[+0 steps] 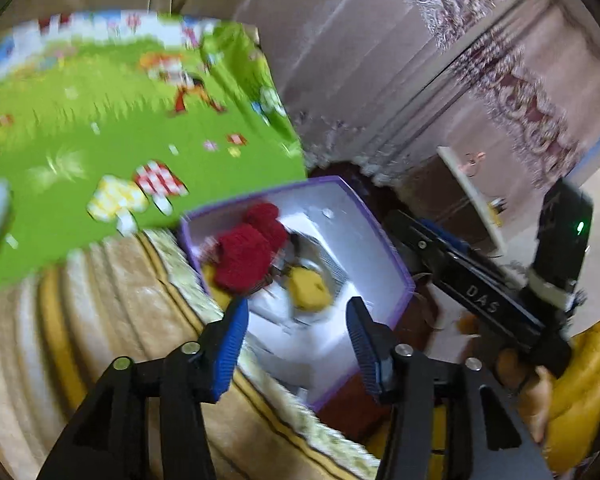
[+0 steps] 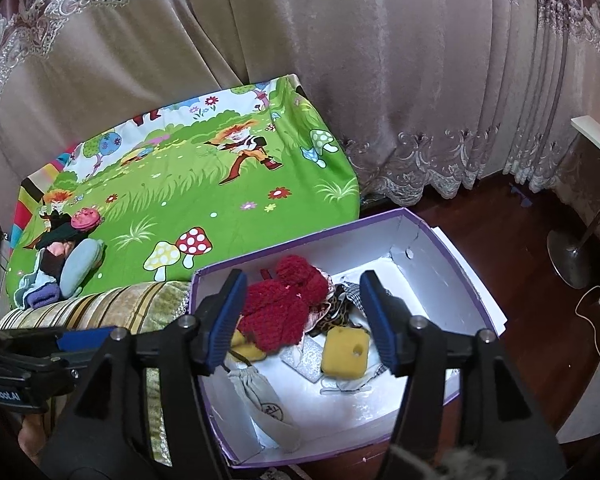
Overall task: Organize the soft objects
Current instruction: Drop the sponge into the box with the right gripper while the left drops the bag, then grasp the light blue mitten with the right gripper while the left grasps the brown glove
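Both grippers hang over the box, fingers spread, nothing between them: right gripper (image 2: 302, 322) steady above the middle of it, left gripper (image 1: 296, 344) over its near corner, that view smeared by blur.

Box (image 2: 440, 248): cardboard, purple outside, white inside, open top, sitting on dark red wood floor (image 2: 500, 216) and touching a striped gold cushion (image 2: 112, 308).

Inside: a fuzzy red knit piece (image 2: 284, 308), lumpy, with a round pompom; a yellow sponge block (image 2: 345, 353) with a hole in it; a grey drawstring pouch (image 2: 260, 400) against the near-left wall; a scrap of leopard-print cloth (image 2: 334, 318) between red piece and sponge.

Behind the cushion lies a bright green cartoon sheet (image 2: 204, 184), mushrooms and figures printed on it. A small heap of soft things (image 2: 66, 260), blue, black and pink, rests at its left edge.

Heavy beige curtains (image 2: 340, 60) with lace hems fill the back.
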Demonstrator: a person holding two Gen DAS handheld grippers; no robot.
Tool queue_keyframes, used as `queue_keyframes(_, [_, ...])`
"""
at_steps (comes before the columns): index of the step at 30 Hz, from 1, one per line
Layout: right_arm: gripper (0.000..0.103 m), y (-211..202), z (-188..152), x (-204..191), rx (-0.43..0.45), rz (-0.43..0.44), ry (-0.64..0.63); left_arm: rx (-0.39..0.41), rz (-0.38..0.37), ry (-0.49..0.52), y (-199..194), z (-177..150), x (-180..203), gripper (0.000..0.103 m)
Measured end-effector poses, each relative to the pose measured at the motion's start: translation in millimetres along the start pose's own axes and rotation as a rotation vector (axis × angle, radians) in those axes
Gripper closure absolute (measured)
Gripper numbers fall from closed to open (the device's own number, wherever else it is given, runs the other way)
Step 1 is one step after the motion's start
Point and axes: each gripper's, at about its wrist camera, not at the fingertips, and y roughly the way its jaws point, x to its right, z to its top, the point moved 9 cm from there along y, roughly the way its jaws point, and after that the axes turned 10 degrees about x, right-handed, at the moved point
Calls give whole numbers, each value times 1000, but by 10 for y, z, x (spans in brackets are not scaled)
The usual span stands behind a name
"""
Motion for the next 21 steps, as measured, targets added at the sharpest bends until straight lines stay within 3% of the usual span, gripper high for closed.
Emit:
queue_keyframes(1, [36, -5, 9, -10, 3, -3, -5, 26, 36, 44, -50, 41, -6, 37])
queue_keyframes(4, [30, -32, 60, -73, 25, 1, -15, 86, 151, 160, -196, 155, -37, 33])
queue_keyframes(11, [17, -133, 240, -269, 95, -25, -67, 226, 291, 248, -539, 406, -268, 31])
queue_keyframes(14, [11, -151, 312, -356, 113, -49, -93, 273, 300, 257, -659, 482, -355, 30])
queue_keyframes(17, [11, -133, 375, -436, 119, -96, -124, 384, 316, 268, -854, 564, -452, 30])
queue_keyframes(21, [9, -129, 450, -632, 148, -95, -188, 384, 306, 252, -988, 606, -691, 30])
